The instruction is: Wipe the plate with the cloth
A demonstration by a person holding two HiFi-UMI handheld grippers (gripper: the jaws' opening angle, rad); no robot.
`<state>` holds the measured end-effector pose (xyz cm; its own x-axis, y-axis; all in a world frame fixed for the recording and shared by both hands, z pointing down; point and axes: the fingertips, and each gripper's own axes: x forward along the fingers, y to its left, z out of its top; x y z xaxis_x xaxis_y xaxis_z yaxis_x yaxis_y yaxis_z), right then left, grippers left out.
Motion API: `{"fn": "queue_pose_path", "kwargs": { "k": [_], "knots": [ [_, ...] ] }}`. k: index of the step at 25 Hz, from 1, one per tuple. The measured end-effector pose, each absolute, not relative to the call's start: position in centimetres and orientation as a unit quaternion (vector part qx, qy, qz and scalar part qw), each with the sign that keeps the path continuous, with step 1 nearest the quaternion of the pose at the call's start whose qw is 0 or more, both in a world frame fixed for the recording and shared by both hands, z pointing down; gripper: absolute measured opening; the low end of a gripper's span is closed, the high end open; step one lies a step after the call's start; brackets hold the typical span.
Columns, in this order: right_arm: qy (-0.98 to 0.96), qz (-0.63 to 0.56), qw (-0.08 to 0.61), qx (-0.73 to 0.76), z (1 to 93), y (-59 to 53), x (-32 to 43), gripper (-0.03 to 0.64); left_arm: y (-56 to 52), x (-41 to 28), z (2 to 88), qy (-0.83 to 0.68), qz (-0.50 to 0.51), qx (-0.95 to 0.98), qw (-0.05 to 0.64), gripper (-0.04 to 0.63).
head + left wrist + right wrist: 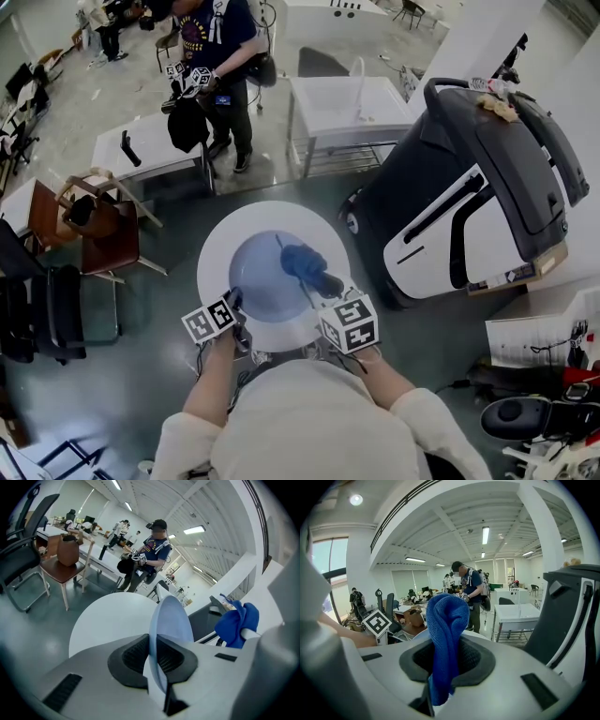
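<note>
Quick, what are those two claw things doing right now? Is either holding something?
Left gripper: closed on the rim of the light blue plate.
Right gripper: closed on the blue cloth.

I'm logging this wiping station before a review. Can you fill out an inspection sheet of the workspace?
surface: round white table, only the job's things over it.
job's things: pale blue round plate held by its rim above the table; blue knitted cloth over the plate, contact unclear.
clutter: nothing seen.
grippers: left gripper shut on the plate's rim; right gripper shut on the cloth.
cables: dark leads on the floor at right.
surroundings: large black-and-white machine, brown chairs, standing person.
</note>
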<state>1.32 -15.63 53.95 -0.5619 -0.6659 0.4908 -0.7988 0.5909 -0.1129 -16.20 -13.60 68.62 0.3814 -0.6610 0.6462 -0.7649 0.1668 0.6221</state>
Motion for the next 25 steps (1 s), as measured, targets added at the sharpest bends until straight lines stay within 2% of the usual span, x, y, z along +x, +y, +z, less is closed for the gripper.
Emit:
{"fn": "queue_pose_path", "kwargs": {
  "k": [25],
  "knots": [
    [-0.849, 0.184, 0.215, 0.447, 54.9, -15.3, 2.8, 0.089, -15.2, -15.7, 75.6, -0.552, 0.072, 0.581, 0.594, 0.043]
  ]
}}
